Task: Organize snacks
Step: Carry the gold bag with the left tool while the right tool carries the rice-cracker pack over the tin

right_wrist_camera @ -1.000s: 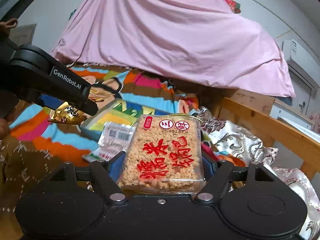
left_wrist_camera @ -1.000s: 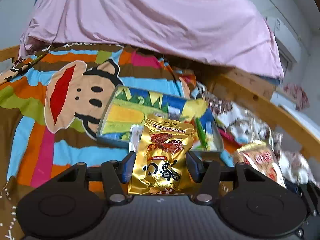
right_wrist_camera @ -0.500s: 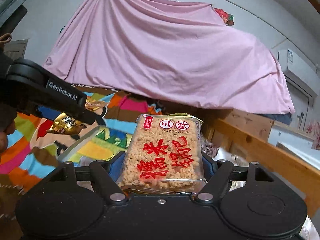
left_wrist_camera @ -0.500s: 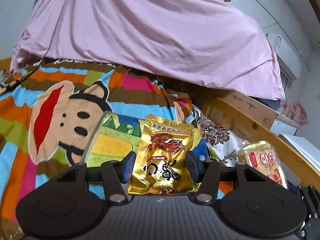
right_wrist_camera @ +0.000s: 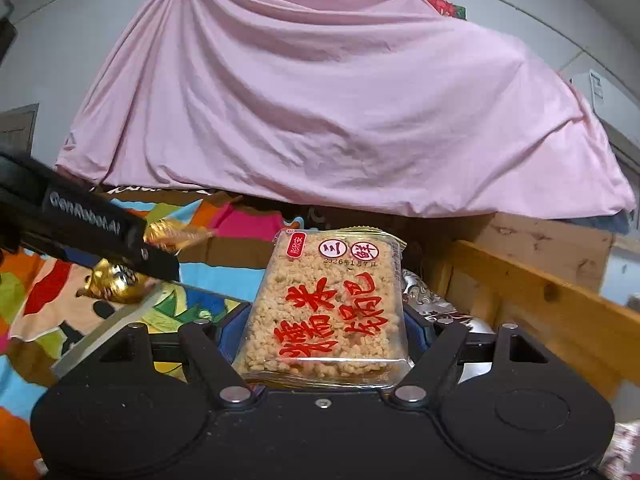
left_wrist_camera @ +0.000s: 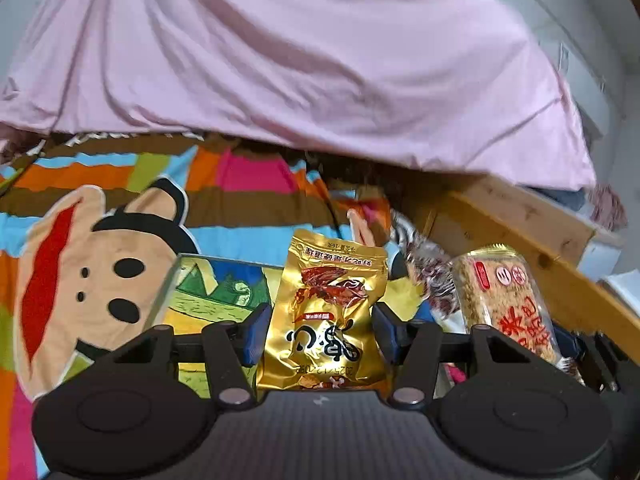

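My left gripper (left_wrist_camera: 318,332) is shut on a gold foil snack packet (left_wrist_camera: 330,312), held upright between its blue pads. A clear pack of rice crackers with red characters (right_wrist_camera: 326,308) stands gripped in my right gripper (right_wrist_camera: 320,332). Both hang just over a shallow box with a bright cartoon print (left_wrist_camera: 204,300), which lies on a striped monkey blanket (left_wrist_camera: 100,260). In the left wrist view the rice cracker pack (left_wrist_camera: 508,304) shows at the right. The right wrist view has the left gripper (right_wrist_camera: 156,256) and its gold packet (right_wrist_camera: 112,280) at its left.
A large pink sheet (right_wrist_camera: 320,112) hangs behind the bed. A wooden bed rail (right_wrist_camera: 540,304) runs along the right side. Silvery patterned fabric (right_wrist_camera: 436,304) is bunched between the box and the rail. An air conditioner (right_wrist_camera: 600,88) sits on the wall at the far right.
Both grippers have travelled forward across the bed with their snacks still held. The cartoon box has slid lower and closer in both views, and the pink sheet looms larger.
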Demonstrator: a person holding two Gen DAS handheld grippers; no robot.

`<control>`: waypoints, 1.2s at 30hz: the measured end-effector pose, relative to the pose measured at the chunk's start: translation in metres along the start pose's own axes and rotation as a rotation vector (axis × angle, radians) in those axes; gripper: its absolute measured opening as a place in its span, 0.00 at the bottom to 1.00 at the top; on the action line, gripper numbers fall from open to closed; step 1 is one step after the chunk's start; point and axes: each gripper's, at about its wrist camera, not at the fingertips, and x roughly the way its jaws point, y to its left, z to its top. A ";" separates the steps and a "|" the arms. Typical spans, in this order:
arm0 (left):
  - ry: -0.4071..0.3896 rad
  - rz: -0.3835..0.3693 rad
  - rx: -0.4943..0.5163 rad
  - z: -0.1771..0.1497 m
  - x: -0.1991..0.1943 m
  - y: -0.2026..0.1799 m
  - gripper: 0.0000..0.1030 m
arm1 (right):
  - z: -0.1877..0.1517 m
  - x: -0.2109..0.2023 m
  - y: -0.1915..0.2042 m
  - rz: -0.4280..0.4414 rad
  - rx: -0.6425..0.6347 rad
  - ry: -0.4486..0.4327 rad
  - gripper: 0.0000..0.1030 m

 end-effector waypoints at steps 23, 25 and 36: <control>0.243 0.110 0.159 -0.009 0.173 -0.003 0.57 | -0.056 0.118 -0.006 0.122 0.064 0.164 0.75; 0.245 0.117 0.157 -0.010 0.174 -0.001 0.57 | -0.054 0.115 -0.002 0.122 0.034 0.145 0.75; 0.250 0.141 0.151 -0.013 0.180 0.006 0.57 | -0.054 0.124 0.000 0.124 0.046 0.180 0.76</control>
